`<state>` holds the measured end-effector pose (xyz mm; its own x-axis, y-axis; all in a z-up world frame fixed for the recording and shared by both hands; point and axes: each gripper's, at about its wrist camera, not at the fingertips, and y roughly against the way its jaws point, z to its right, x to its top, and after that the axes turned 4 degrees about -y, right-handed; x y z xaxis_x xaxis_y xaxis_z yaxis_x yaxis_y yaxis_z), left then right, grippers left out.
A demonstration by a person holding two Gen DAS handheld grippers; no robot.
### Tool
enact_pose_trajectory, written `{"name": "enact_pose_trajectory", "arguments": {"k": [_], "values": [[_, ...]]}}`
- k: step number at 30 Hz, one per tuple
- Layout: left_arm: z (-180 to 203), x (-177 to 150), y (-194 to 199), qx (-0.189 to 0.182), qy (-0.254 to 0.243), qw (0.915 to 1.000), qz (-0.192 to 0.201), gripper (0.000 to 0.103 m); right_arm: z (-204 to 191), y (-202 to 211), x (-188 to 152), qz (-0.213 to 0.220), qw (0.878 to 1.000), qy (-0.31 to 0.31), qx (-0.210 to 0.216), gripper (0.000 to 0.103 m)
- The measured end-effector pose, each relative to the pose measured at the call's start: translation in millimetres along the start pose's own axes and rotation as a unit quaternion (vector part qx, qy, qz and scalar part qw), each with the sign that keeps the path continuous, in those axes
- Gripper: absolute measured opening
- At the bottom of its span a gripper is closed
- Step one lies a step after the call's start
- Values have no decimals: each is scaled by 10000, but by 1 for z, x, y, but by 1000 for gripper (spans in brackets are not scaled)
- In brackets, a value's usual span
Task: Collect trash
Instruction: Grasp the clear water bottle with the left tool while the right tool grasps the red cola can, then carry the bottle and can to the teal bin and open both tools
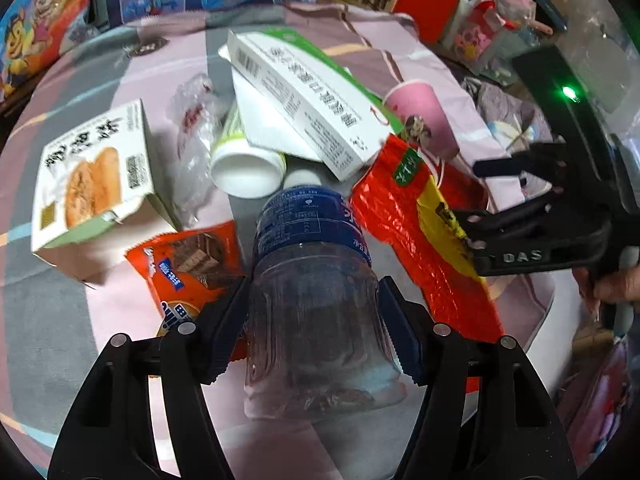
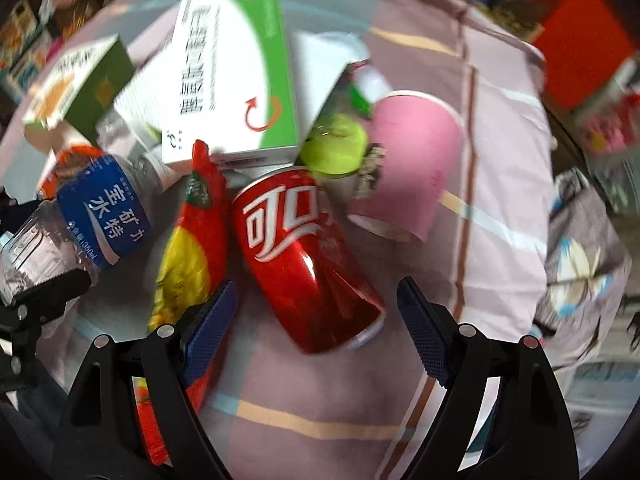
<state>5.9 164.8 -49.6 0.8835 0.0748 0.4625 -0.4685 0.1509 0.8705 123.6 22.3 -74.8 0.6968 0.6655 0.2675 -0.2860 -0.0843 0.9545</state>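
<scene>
My left gripper (image 1: 314, 320) is shut on a clear plastic bottle (image 1: 312, 280) with a blue label, its pads pressing both sides. The bottle (image 2: 80, 220) and left gripper (image 2: 24, 280) also show at the left edge of the right wrist view. A red cola can (image 2: 308, 256) lies on its side on the striped cloth (image 2: 500, 160). Its lower end sits between the fingers of my right gripper (image 2: 316, 320), which is open, with the blue pads apart from the can. In the left wrist view the right gripper (image 1: 472, 194) hangs over a red-and-yellow snack bag (image 1: 420, 232).
Piled on the cloth are a white-and-green box (image 2: 232, 80), a pink paper cup (image 2: 412, 168), a bread box (image 1: 92, 176), an orange wafer wrapper (image 1: 188, 264), a white paper cup (image 1: 244, 172) and clear plastic wrap (image 1: 192, 128). Boxes and bags crowd the far edge.
</scene>
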Motion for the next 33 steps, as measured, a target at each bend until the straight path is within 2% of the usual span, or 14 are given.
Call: {"name": "enact_pose_trajectory", "arguments": {"k": [2, 5, 8, 12, 16, 20, 23, 25, 29, 33], "values": [[3, 0, -6, 7, -60, 10000, -66, 67, -5, -6, 4, -60, 9999, 80, 33, 73], [6, 1, -16, 66, -117, 9997, -215, 67, -7, -13, 3, -98, 9998, 33, 162, 47], [9, 1, -27, 114, -181, 9992, -338, 67, -1, -9, -6, 32, 9993, -193, 309, 45], [12, 2, -23, 226, -226, 9992, -229, 66, 25, 3, -23, 227, 9916, -957, 833, 43], [6, 10, -4, 155, -35, 9998, -74, 66, 59, 21, -49, 518, 9761, -1668, 1297, 43], [14, 21, 32, 198, -86, 9992, 332, 66, 93, 37, -71, 874, 9539, -2275, 1750, 43], [28, 36, 57, 220, -238, 9973, 658, 66, 112, 50, -90, 1139, 9409, -2557, 1909, 43], [43, 48, 67, 95, -392, 9961, 790, 66, 123, 61, -101, 1322, 9334, -2717, 1932, 43], [92, 69, 65, -162, -935, 9919, 845, 66, 161, 73, -131, 1707, 9104, -3212, 1971, 43], [154, 83, 37, -529, -1528, 9850, 597, 66, 208, 84, -171, 2011, 8837, -3831, 1785, 43]]}}
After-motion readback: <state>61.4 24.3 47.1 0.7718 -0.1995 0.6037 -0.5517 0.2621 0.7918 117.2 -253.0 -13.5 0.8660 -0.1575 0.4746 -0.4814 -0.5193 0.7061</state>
